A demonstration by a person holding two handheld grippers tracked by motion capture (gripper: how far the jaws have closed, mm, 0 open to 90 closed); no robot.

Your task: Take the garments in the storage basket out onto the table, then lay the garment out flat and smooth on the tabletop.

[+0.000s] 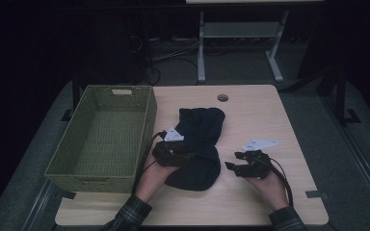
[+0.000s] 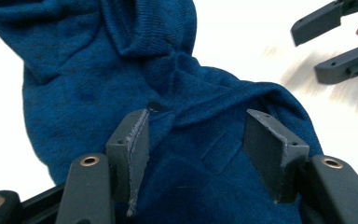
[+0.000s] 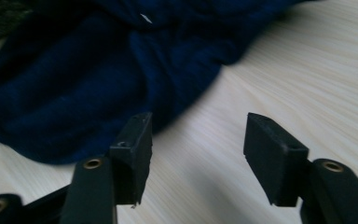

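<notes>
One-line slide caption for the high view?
Left gripper over a dark blue garment; right gripper open beside it.

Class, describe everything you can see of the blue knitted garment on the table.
The blue knitted garment is dark blue, soft fine knit, crumpled into a folded heap on the wooden table, right of the green woven basket. The left gripper rests over it, jaws apart astride a fold. The right gripper hangs open beside it.

surface: light wooden table (image 1: pixel 270 120) | on it: green woven basket (image 1: pixel 101 139), left; dark blue garment (image 1: pixel 200 144), middle
</notes>
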